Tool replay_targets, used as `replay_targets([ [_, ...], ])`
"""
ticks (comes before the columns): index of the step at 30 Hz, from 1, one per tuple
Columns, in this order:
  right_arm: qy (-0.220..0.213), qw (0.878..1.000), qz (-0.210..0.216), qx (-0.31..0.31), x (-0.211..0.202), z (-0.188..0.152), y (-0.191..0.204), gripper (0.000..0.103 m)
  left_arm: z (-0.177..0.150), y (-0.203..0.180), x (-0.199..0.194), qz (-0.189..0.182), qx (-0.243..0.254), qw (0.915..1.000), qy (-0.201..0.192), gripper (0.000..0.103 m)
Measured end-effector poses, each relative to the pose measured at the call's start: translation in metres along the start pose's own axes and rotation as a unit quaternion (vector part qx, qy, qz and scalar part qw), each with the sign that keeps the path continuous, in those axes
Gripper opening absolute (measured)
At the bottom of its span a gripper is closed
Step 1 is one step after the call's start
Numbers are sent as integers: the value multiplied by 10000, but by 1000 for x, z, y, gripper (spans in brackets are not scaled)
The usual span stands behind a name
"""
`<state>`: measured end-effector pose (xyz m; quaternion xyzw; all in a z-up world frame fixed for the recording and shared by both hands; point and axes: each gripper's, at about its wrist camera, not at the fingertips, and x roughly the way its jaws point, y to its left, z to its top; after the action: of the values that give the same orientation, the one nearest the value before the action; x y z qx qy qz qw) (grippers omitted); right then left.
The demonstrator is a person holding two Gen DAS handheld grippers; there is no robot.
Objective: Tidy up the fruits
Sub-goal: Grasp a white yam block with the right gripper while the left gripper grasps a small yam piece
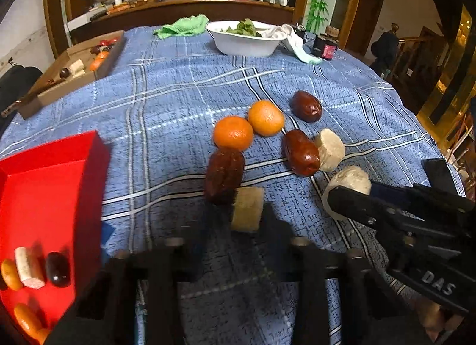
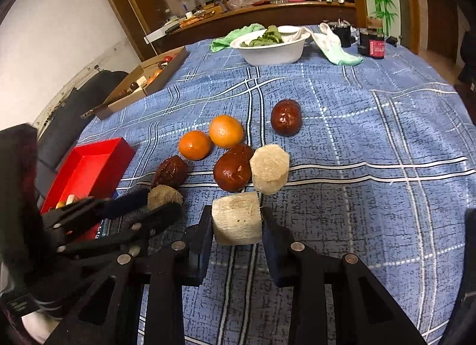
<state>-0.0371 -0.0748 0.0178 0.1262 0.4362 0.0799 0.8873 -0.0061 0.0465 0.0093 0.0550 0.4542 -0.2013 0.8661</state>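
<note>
On the blue plaid cloth lie two oranges (image 1: 233, 133) (image 1: 265, 118), three brown dates (image 1: 306, 106) (image 1: 301, 152) (image 1: 224, 174) and a loose pale fruit chunk (image 1: 330, 150). My left gripper (image 1: 242, 211) is shut on another pale chunk (image 1: 248, 208), right beside the nearest date. My right gripper (image 2: 238, 217) is shut on a third pale chunk (image 2: 238, 220), low over the cloth. Each gripper also shows in the other's view: the right gripper (image 1: 348, 193) and the left gripper (image 2: 160, 202). The red tray (image 1: 53, 196) at the left holds orange pieces, a pale chunk and a dark date.
At the far side stand a white bowl (image 1: 244, 43) of greens, a green cloth (image 1: 181, 27), a white cloth (image 1: 294, 38) and dark jars (image 1: 325, 46). A cardboard box (image 1: 74, 71) with more fruit sits at the far left. The table edge curves off at right.
</note>
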Motion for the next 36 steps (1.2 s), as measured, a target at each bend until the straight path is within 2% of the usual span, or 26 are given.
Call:
replay_targets([
  [2,9,10000,0,15,-2,-1,1,33,-1,-2,-1,-22,19,10000,-26,17],
  [10,-55,10000,-31,-71,-14,-4,12,33,-10,12,-38,-102,-311,9986,-406,16],
  [16,-135,9994,62,-311,-26,-8,37,34,-29,42,-86,-76,-753,9939,-803,16],
  [19,-165,9986,153,-480,-31,-9,54,34,-40,71,-114,69,-1071,9888,-1040,16],
  [26,-32,9943,622,-865,-24,-4,112,34,-55,156,-151,742,-1774,9728,-1295,16],
  [30,114,9901,828,-1128,-6,2,153,34,-55,189,-152,1011,-1953,9671,-1280,16],
  [36,310,9844,882,-1492,27,9,201,34,-56,223,-131,1136,-2202,9630,-1057,16],
])
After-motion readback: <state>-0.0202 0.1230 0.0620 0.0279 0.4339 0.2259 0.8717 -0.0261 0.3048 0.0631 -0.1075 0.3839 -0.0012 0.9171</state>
